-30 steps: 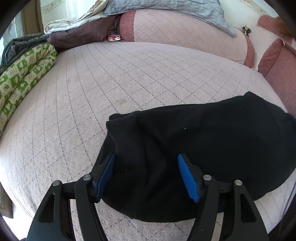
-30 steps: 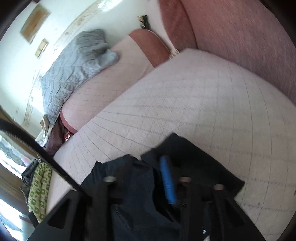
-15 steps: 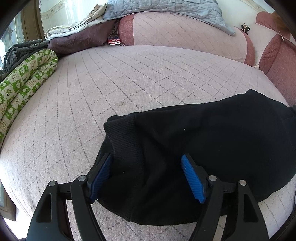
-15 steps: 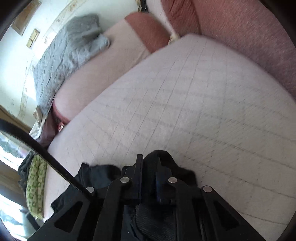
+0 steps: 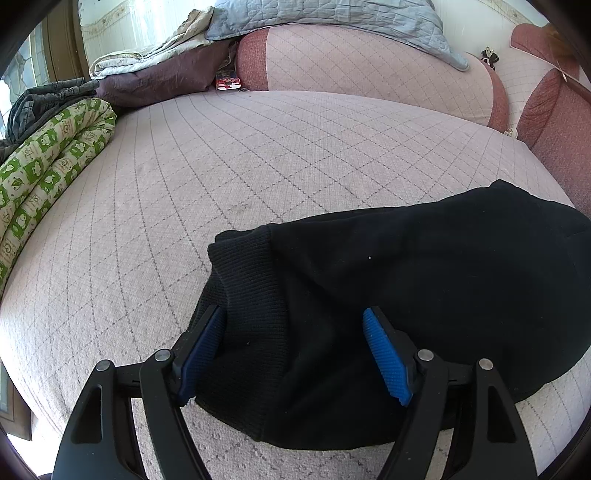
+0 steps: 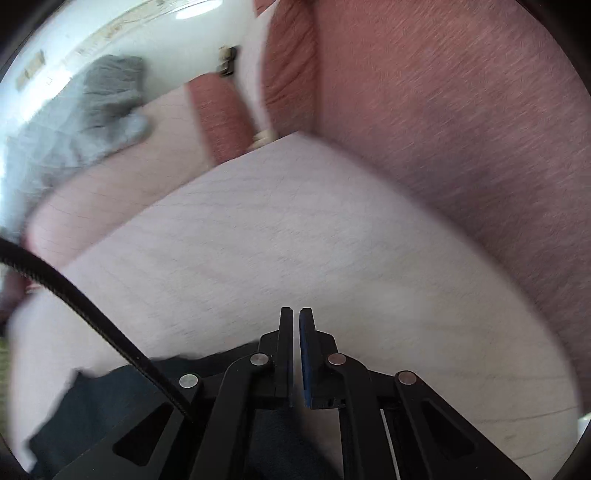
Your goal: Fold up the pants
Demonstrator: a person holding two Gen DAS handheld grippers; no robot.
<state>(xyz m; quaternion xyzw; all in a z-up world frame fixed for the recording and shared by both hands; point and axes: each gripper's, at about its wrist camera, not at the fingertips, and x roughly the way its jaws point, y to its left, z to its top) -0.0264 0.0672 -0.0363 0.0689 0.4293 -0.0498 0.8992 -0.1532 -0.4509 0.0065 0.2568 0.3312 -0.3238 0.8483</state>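
Note:
The black pants (image 5: 406, 280) lie folded in a bundle on the quilted pink sofa seat (image 5: 229, 173), ribbed cuff toward the left. My left gripper (image 5: 293, 332) is open and straddles the cuff end, its blue pads (image 5: 384, 354) on either side of the cloth. In the blurred right wrist view my right gripper (image 6: 296, 332) is shut with nothing visible between its tips, above the seat (image 6: 295, 251). The pants (image 6: 110, 406) show dark under and behind its jaws.
A green patterned blanket (image 5: 44, 166) lies rolled along the left edge. Grey and dark bedding (image 5: 155, 74) is piled at the back left, a blue-grey quilt (image 5: 332, 18) drapes the backrest. A red armrest cushion (image 6: 461, 129) rises at the right. A black cable (image 6: 92, 314) crosses the right wrist view.
My right gripper closed, then swung up and away from the pants, which now sit lower in its view. My left gripper stayed open over the cuff and pulled back slightly.

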